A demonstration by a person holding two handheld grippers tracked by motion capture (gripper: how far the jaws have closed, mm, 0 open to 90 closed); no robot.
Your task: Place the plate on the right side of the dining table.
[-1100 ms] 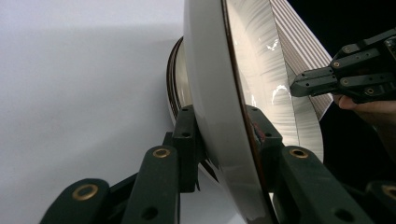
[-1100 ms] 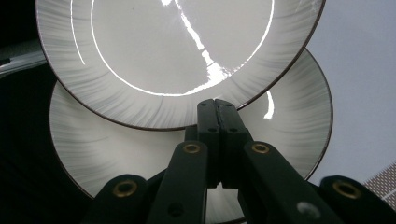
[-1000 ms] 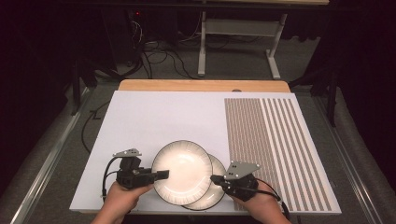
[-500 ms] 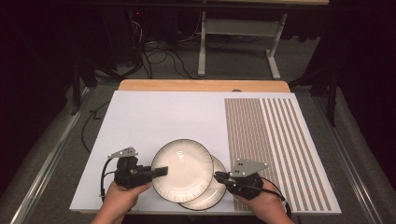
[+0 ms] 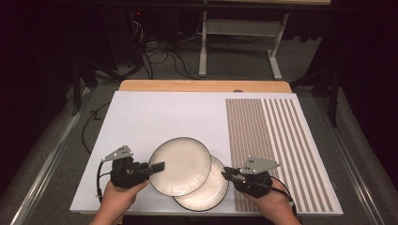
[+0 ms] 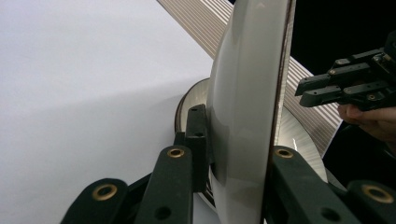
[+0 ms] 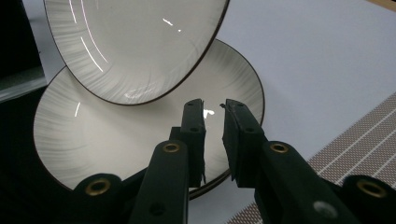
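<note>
The left tool [image 5: 157, 166] clamps the upper plate [image 5: 180, 165], lifting it off the lower plate [image 5: 212, 190] at lower centre, while the right tool [image 7: 213, 108], its jaws just parted slightly and holding nothing, must next likely steady that lower plate's rim.

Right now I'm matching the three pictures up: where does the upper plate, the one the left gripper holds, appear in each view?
High view: upper plate low centre, overlapping the lower plate.
Left gripper view: upper plate edge-on, upright, centre, between the jaws.
Right gripper view: upper plate top left, above the lower plate.
Shared landmark: the striped mat.
</note>
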